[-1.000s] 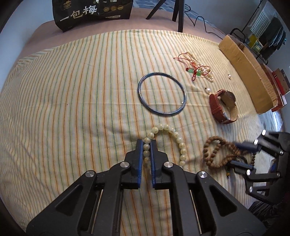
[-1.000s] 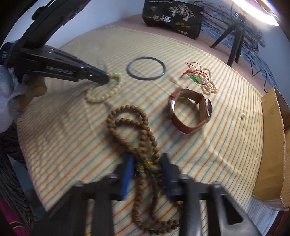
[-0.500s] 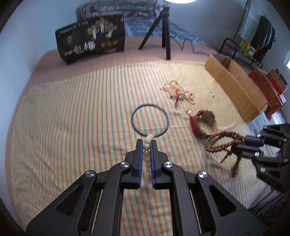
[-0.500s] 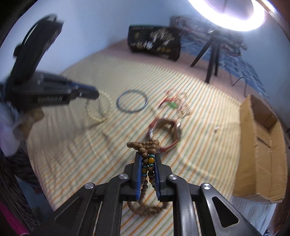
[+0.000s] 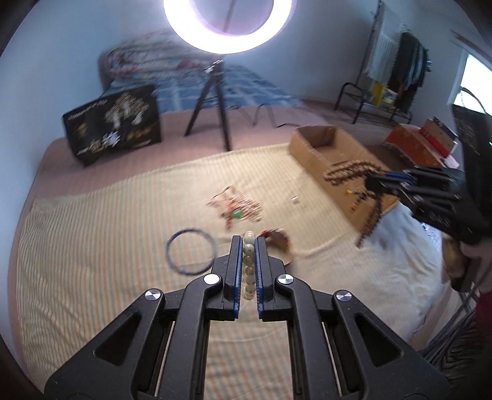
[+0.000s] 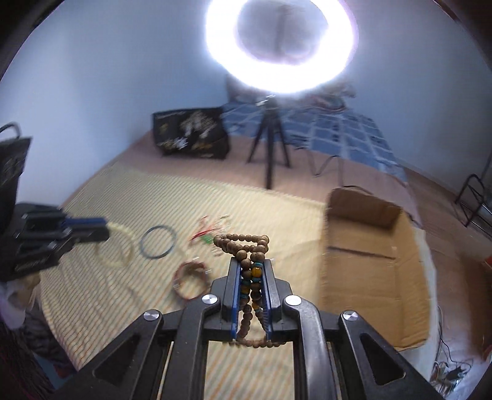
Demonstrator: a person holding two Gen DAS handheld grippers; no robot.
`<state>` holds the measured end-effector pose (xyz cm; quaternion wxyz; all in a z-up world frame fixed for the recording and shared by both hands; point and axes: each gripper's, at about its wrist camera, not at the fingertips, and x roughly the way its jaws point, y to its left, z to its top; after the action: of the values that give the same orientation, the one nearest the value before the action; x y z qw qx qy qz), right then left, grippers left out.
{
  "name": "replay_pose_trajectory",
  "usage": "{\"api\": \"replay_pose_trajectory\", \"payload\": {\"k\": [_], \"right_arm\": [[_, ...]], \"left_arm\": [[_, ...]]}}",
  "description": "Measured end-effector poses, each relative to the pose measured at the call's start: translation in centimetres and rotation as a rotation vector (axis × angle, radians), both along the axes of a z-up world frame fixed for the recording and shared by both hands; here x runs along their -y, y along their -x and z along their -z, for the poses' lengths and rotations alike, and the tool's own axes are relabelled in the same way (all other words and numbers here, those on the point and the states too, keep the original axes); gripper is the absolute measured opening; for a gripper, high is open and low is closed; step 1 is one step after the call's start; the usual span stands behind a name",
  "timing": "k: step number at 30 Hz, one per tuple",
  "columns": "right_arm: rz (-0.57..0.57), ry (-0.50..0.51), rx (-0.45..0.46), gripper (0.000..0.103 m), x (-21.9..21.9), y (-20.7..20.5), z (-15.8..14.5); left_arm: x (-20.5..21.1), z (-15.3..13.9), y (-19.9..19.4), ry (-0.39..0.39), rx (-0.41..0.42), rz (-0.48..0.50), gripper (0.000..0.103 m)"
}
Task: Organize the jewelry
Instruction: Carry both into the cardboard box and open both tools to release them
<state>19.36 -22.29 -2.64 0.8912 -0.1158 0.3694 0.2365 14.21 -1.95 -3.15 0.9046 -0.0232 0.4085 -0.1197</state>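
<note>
Left claw (image 5: 248, 264), in the left wrist view, is clamped narrow on a pale bead bracelet (image 5: 248, 267), the beads stacked in a column between its blue pads and held up above the striped bedspread (image 5: 92, 246). Small marks show on some beads, too tiny to read. Down on the bedspread lie a dark blue bangle (image 5: 190, 250) left of the claw tips, a brown-strapped watch (image 5: 276, 243) just right of them, and farther off a blurred tangle of red cord and pearls (image 5: 236, 207). At far left stands a black bag (image 5: 113, 123) with pale printed characters, smeared past reading. A ring light (image 5: 227, 27) on a tripod (image 5: 212, 104) rises at the far side. At right, the right claw (image 5: 373, 184) holds a wooden bead strand (image 5: 347, 172) in front of an open cardboard box (image 5: 326, 147).

Right claw (image 6: 249, 283), in the right wrist view, grips the wooden bead strand (image 6: 243, 243) tightly; brown beads loop above the tips, and amber and teal beads sit between the pads. The cardboard box (image 6: 369, 246) lies to the right on the bedspread (image 6: 107, 277). At left, the left claw (image 6: 104, 229) carries the pale bead bracelet (image 6: 118, 246) hanging as a loop. Lettering on that claw's side is blurred. The bangle (image 6: 158, 241), watch (image 6: 190, 280) and black bag (image 6: 190, 134) show beyond.
</note>
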Motion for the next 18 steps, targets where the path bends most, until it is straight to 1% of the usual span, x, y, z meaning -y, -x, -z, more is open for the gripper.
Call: {"api": "replay_pose_trajectory", "payload": {"k": [4, 9, 12, 15, 18], "right_arm": [[0.072, -0.010, 0.027, 0.010, 2.7, -1.3, -1.3], [0.166, -0.028, 0.043, 0.010, 6.7, -3.6, -2.5], [0.209, -0.020, 0.044, 0.010, 8.9, -4.7, -2.6], [0.252, -0.018, 0.028, 0.010, 11.1, -6.2, -1.9], [0.271, -0.016, 0.014, 0.010, 12.6, -7.3, -1.3]], "left_arm": [[2.2, -1.2, -0.6, 0.022, 0.031, 0.038, 0.005], [5.3, -2.5, -2.3, 0.049, 0.067, 0.083, 0.005], [7.5, -3.1, -3.9, 0.078, 0.080, 0.112, 0.005], [9.5, -3.2, -5.3, 0.106, 0.081, 0.135, 0.005], [11.8, -3.2, -6.8, 0.121, 0.087, 0.162, 0.005]]}}
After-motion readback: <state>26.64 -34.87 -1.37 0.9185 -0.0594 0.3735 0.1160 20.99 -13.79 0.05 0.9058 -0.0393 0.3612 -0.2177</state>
